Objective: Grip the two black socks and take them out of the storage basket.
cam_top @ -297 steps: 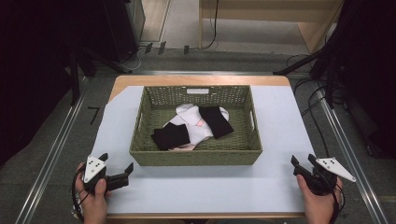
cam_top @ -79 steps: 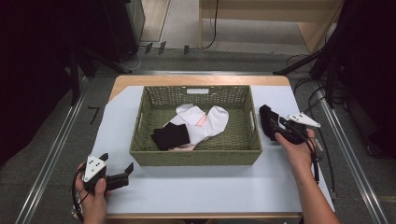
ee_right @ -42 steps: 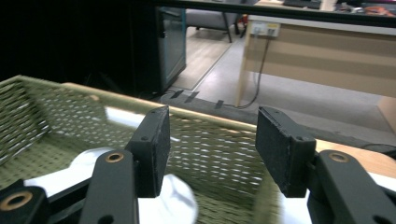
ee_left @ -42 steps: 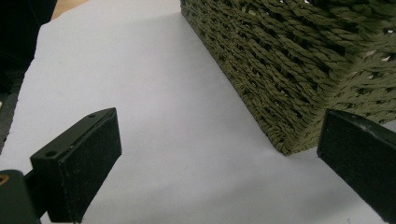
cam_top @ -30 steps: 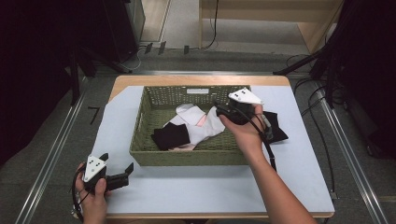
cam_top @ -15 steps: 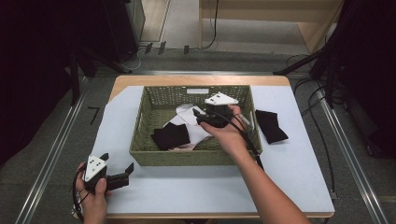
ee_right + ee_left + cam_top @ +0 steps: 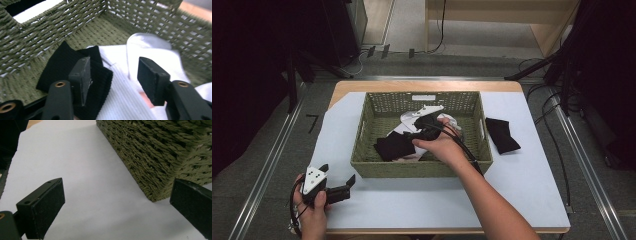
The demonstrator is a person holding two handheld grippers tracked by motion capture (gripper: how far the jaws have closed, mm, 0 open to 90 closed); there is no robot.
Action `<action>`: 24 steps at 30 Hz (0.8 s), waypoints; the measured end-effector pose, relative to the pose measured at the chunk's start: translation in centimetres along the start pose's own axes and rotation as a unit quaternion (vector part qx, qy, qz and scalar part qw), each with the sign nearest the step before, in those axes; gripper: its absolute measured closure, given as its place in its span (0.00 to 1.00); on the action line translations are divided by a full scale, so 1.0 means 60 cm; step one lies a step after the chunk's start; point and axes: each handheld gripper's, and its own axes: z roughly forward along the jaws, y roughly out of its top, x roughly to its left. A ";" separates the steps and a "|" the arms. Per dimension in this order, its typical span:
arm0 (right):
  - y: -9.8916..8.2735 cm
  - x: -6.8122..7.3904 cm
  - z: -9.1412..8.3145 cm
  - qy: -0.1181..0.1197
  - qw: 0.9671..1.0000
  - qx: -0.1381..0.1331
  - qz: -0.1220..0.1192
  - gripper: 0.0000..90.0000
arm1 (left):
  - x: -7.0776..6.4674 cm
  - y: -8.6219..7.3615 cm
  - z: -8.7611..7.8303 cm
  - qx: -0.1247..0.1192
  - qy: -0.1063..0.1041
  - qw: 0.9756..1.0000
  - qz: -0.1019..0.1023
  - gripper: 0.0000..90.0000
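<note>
The table carries a white sheet, and a green woven basket sits at its centre. In the left gripper view a near corner of the basket stands just beyond the jaws.

Inside the basket lie white socks and a black sock, the black one toward the near left and partly over the white. A second black sock lies flat on the sheet just outside the basket's right wall, apart from both grippers.

The right arm reaches across the near wall into the basket. The right gripper is low over the pile. In the right gripper view its jaws stand apart, about half open, with nothing pressed between them. They have just been closing a little. Between them lies ribbed white sock, and the one jaw on the left of that view overlaps the black sock. Whether it touches cannot be told.

The left gripper is held at the table's near left corner, near the basket. Its jaws stand wide apart over bare sheet, holding nothing.
</note>
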 end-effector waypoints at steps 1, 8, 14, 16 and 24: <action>-0.001 0.000 0.002 0.007 1.000 0.004 0.005 0.53 | 0.000 0.000 0.000 0.000 0.000 1.000 0.000 0.01; -0.008 -0.002 0.019 0.041 0.998 0.056 0.005 0.72 | 0.000 0.000 0.000 0.001 0.001 1.000 0.001 0.01; -0.008 -0.004 0.004 0.031 0.998 0.049 -0.031 0.96 | 0.000 0.000 0.000 0.001 0.000 1.000 0.001 0.01; -0.008 -0.006 0.001 0.024 0.998 0.039 -0.033 0.97 | 0.000 0.000 0.000 0.000 0.000 1.000 0.000 0.01; -0.003 -0.050 -0.070 -0.056 0.997 -0.039 -0.021 0.97 | 0.001 0.000 -0.001 -0.002 -0.001 1.000 -0.002 0.01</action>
